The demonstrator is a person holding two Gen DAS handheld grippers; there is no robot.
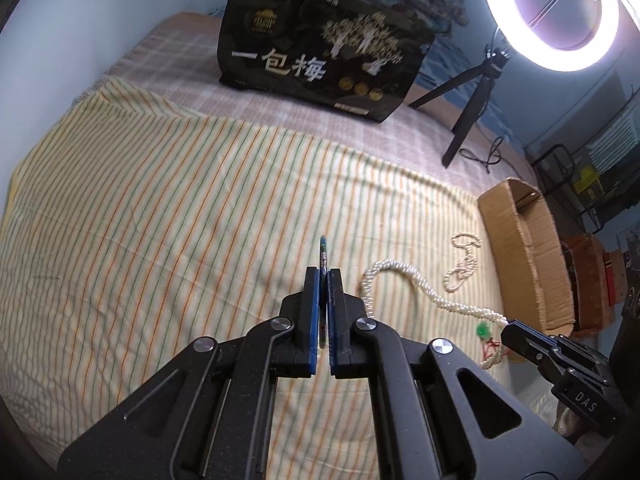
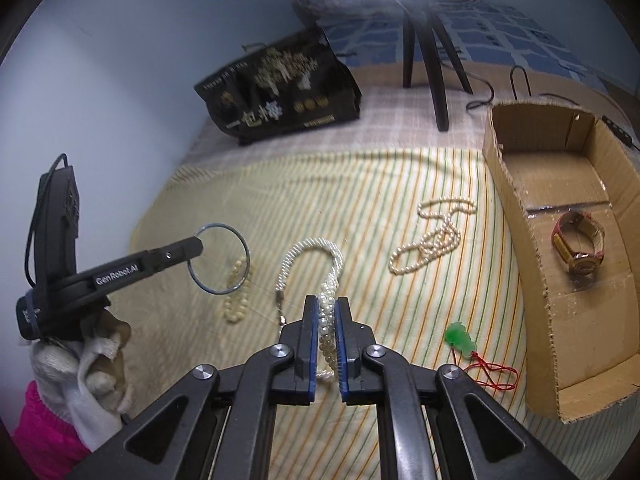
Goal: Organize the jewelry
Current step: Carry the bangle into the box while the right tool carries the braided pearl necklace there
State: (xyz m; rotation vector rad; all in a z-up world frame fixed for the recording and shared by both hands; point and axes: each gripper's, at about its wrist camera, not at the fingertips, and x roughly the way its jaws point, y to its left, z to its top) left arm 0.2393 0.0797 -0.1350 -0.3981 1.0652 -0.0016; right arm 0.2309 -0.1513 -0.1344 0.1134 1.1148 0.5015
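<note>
Both tools grip jewelry: right tool (image 2: 328, 320) pinches the pearl rope necklace (image 2: 316, 250), cardboard box (image 2: 516, 216) lying rightward; left tool (image 1: 323, 292) clamps a bangle (image 2: 220, 258).

The ring light (image 1: 554, 16) is chopped off by the top edge in the left wrist view and just blown-out glare in the right one, the small print on the black bag (image 2: 280, 92) is too blurry to read, and the bangle (image 1: 322, 256) is edge-on between the jaws.
</note>
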